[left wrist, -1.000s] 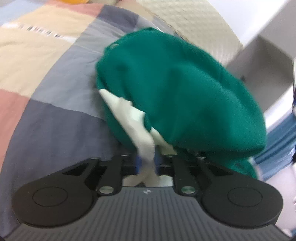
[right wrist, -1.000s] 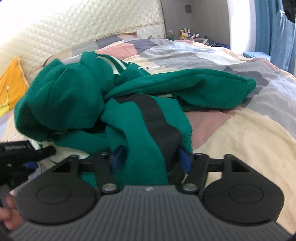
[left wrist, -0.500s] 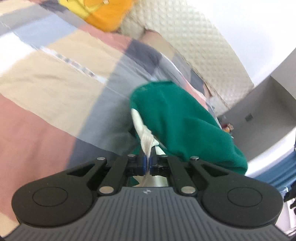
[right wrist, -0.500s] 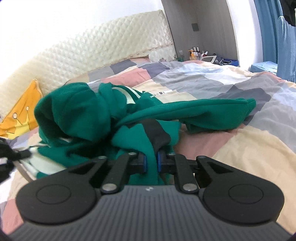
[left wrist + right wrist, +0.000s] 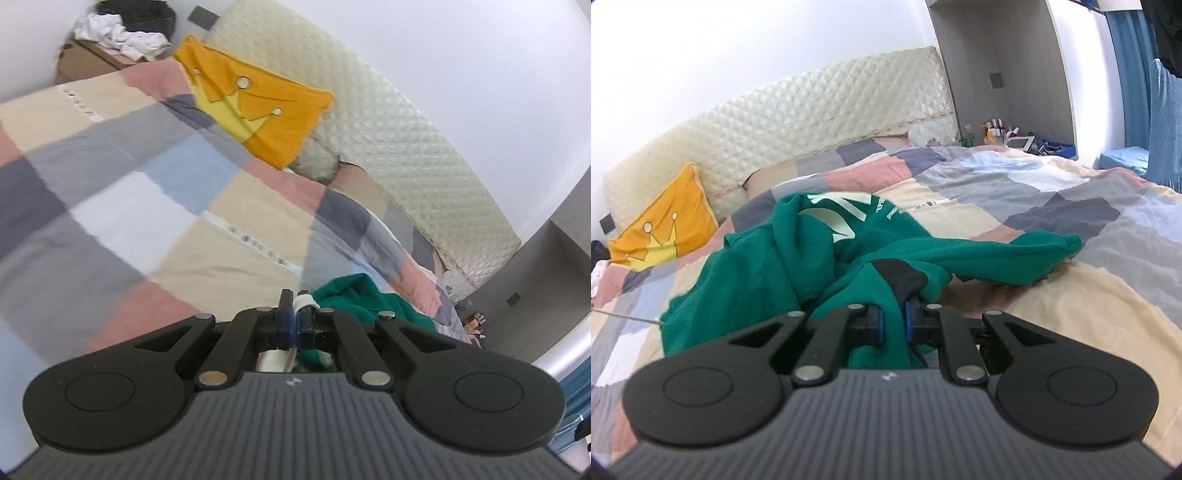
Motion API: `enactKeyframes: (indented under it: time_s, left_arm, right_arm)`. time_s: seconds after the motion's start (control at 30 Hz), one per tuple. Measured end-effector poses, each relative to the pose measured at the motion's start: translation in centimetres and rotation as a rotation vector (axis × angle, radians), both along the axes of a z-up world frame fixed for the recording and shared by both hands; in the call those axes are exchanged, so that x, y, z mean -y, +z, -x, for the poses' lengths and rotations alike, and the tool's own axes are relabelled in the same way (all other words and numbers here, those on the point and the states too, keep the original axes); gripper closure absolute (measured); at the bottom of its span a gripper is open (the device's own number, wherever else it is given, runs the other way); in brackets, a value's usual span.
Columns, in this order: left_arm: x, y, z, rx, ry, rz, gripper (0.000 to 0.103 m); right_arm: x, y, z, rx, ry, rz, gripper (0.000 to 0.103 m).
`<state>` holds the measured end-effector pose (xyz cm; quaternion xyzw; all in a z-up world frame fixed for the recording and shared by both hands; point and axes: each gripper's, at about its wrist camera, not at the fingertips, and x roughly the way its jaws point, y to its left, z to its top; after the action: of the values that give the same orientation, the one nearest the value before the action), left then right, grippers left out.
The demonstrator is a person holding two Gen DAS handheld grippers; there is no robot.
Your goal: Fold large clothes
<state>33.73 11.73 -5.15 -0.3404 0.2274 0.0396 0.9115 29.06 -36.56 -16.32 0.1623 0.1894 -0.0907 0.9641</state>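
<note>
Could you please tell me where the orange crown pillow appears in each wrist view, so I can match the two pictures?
Left wrist view: the orange crown pillow sits upper centre, leaning against the quilted headboard.
Right wrist view: the same pillow is at the far left, below the headboard.
Shared landmark: the green sweatshirt on the patchwork bedspread.

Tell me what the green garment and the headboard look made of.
Green garment: soft, matte knit, likely fleece or sweatshirt cotton; it bunches in thick rounded folds, with a pale print.
Headboard: cream padded upholstery with a slight sheen, probably faux leather; diamond quilting catches light.
</note>
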Motion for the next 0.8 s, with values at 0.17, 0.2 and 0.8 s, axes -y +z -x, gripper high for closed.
enactKeyframes:
  time_s: [0.17,0.2,0.8]
  left_arm:
    - [-0.6,-0.5,4.7,-0.041,-0.095,-0.147,0.101]
    - [-0.2,-0.9,5.2,-0.051,-0.107,-0.166,0.101]
    - [8.9,-5.5,2.1,-0.080,-0.225,-0.211,0.050]
  right_arm:
    - [1.1,-0.8,-0.7,-0.100,-0.055,-0.063,0.090]
    - [1.4,-1.2,-0.8,-0.125,-0.061,-0.070,0.090]
    - [1.0,-0.7,0.5,-0.082,-0.026,-0.064,0.022]
